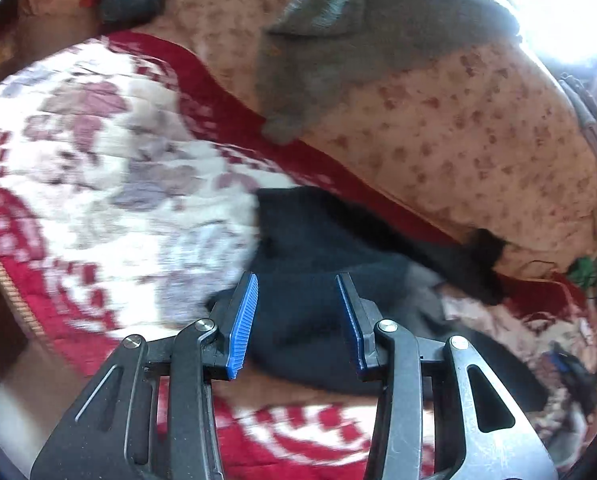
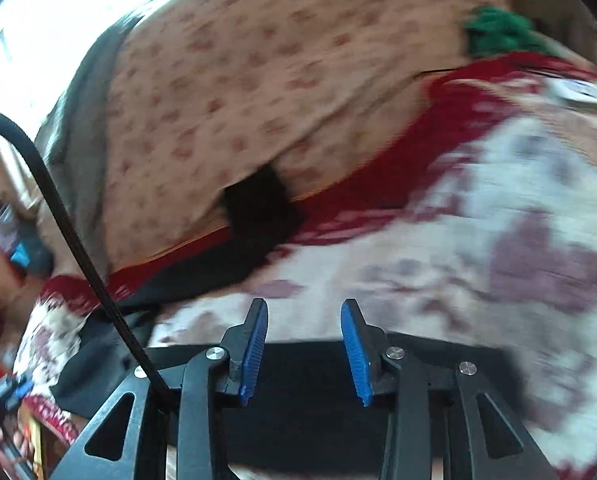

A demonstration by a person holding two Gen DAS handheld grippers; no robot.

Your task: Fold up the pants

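We saw pants [image 1: 310, 300] lying rumpled at lower centre on bed [image 1: 98, 168]; folding barely begun; left claw [image 1: 297, 284], right claw [image 2: 304, 310] wide, empty.

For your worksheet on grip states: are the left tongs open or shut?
Open. The left tongs show a wide gap between blue pads, with dark pants visible between them.

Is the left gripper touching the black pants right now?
Cannot tell. In the left wrist view the left gripper is open with the black pants showing between its fingers, but motion blur hides whether the pads meet the cloth.
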